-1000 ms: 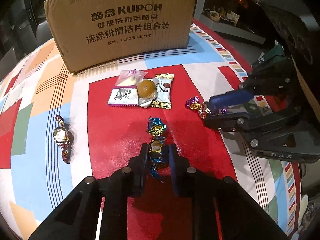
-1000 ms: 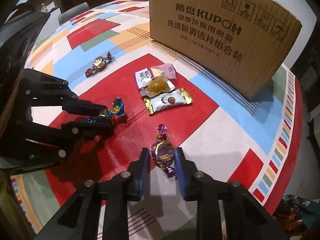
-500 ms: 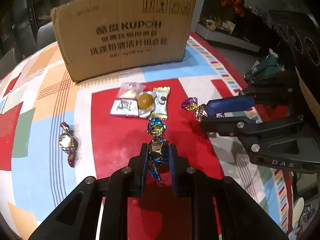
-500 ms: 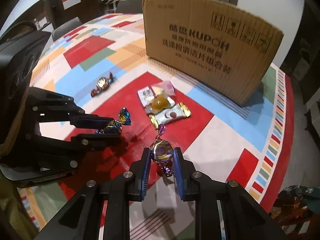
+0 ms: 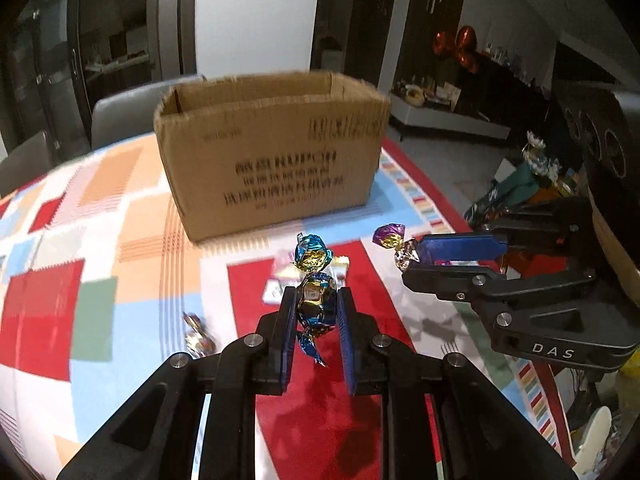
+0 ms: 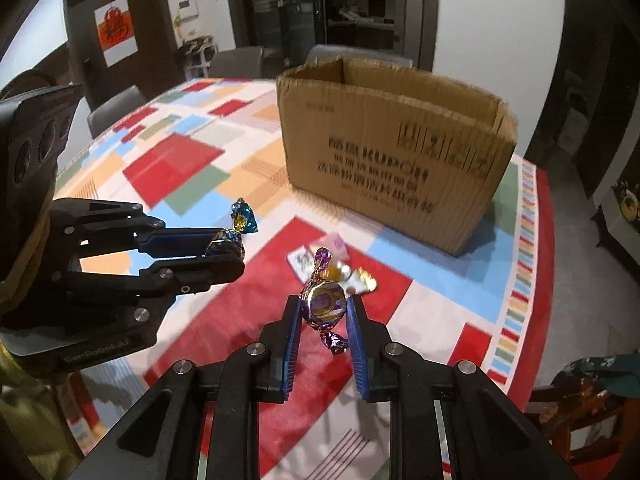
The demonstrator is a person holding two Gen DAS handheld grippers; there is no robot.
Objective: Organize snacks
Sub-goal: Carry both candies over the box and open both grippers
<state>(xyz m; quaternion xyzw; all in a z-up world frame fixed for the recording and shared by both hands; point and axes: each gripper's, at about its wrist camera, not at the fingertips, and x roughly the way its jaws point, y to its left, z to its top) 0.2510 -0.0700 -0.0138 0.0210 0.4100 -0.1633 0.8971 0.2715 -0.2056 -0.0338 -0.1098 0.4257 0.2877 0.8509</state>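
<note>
My left gripper [image 5: 314, 304] is shut on a blue-and-gold wrapped candy [image 5: 314, 280], held in the air above the table. My right gripper [image 6: 323, 306] is shut on a purple-and-gold wrapped candy [image 6: 324, 300], also lifted off the cloth. Each gripper shows in the other's view: the right gripper [image 5: 404, 258] with the purple candy [image 5: 394, 244], the left gripper [image 6: 232, 242] with the blue candy [image 6: 236, 228]. An open cardboard box [image 5: 272, 156] [image 6: 394, 152] stands beyond both, its top open. A small heap of snack packets [image 6: 332, 264] lies on the red patch below.
The round table carries a colourful patchwork cloth [image 5: 100, 240]. One more wrapped candy [image 5: 198, 334] lies on the cloth to the left. Grey chairs [image 5: 132, 112] stand behind the box. A dark sideboard [image 5: 460, 96] with ornaments lies to the right, off the table.
Both grippers have risen from the table with their candies, and they now point less steeply, so the box's open top shows. The packets and the loose candy stayed put.
</note>
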